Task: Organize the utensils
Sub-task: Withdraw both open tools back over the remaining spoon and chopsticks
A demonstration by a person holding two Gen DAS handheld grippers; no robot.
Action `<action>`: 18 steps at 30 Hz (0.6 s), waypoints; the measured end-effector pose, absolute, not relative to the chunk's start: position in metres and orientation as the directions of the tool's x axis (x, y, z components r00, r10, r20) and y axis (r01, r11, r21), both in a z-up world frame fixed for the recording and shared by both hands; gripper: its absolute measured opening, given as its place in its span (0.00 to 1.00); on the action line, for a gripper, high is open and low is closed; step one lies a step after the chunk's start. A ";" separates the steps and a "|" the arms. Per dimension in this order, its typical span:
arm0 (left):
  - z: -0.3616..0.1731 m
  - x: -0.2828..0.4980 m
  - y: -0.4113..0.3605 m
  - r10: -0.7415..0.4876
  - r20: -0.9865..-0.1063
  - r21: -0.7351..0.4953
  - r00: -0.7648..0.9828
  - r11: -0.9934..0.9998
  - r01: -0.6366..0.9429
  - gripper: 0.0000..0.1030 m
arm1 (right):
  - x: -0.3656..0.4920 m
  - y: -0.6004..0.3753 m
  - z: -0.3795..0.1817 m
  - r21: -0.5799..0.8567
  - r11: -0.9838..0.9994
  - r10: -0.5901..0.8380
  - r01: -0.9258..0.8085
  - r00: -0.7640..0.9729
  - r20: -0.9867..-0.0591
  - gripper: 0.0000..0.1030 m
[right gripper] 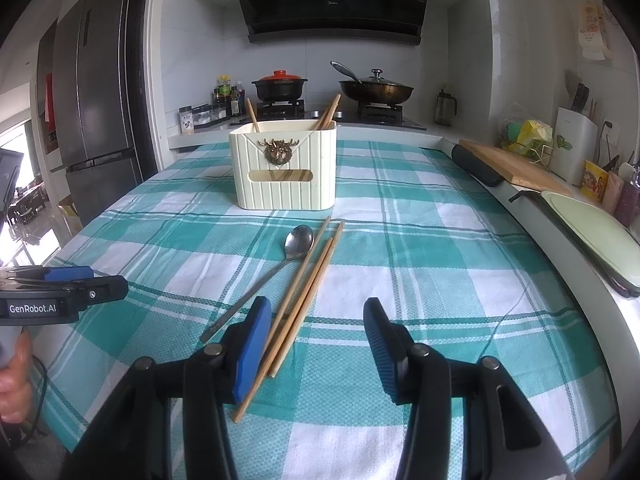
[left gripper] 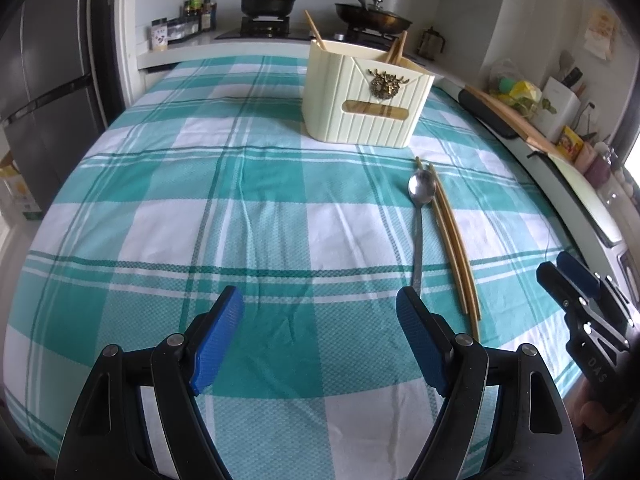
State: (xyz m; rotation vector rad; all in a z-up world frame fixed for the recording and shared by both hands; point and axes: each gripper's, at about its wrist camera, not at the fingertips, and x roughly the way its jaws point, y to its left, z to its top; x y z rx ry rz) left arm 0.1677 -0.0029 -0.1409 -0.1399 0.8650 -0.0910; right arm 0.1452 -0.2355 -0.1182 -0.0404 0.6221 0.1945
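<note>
A cream utensil holder (left gripper: 366, 100) (right gripper: 285, 168) with a brass deer emblem stands on the teal plaid tablecloth, with chopsticks sticking out of it. A metal spoon (left gripper: 420, 216) (right gripper: 280, 268) and three loose wooden chopsticks (left gripper: 456, 248) (right gripper: 304, 296) lie side by side in front of it. My left gripper (left gripper: 320, 340) is open and empty, left of the spoon handle's near end. My right gripper (right gripper: 316, 344) is open and empty, its left finger (right gripper: 252, 344) over the chopsticks' near ends. Each gripper shows in the other's view, the right (left gripper: 576, 284) and the left (right gripper: 68, 284).
The table (left gripper: 200, 200) (right gripper: 420, 240) meets a counter on the right with a cutting board (right gripper: 516, 168), a green tray (right gripper: 596, 224) and jars. Behind are a stove with a pot (right gripper: 280, 86) and pan (right gripper: 376, 88), and a fridge (right gripper: 92, 100) at left.
</note>
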 end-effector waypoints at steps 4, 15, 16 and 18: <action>-0.143 0.169 -0.004 -0.134 -0.754 -0.155 0.643 0.988 0.024 0.78 | 0.146 -0.238 -0.119 0.023 0.982 0.166 -0.188 0.794 -0.584 0.48; -0.147 0.170 -0.008 -0.136 -0.763 -0.151 0.632 0.988 0.031 0.78 | 0.148 -0.238 -0.123 0.023 0.983 0.161 -0.183 0.789 -0.594 0.48; -0.147 0.170 -0.008 -0.136 -0.764 -0.151 0.631 0.988 0.031 0.78 | 0.148 -0.238 -0.123 0.023 0.983 0.160 -0.182 0.788 -0.594 0.48; -0.148 0.171 -0.008 -0.137 -0.765 -0.151 0.629 0.988 0.031 0.78 | 0.148 -0.239 -0.123 0.026 0.983 0.161 -0.182 0.787 -0.595 0.48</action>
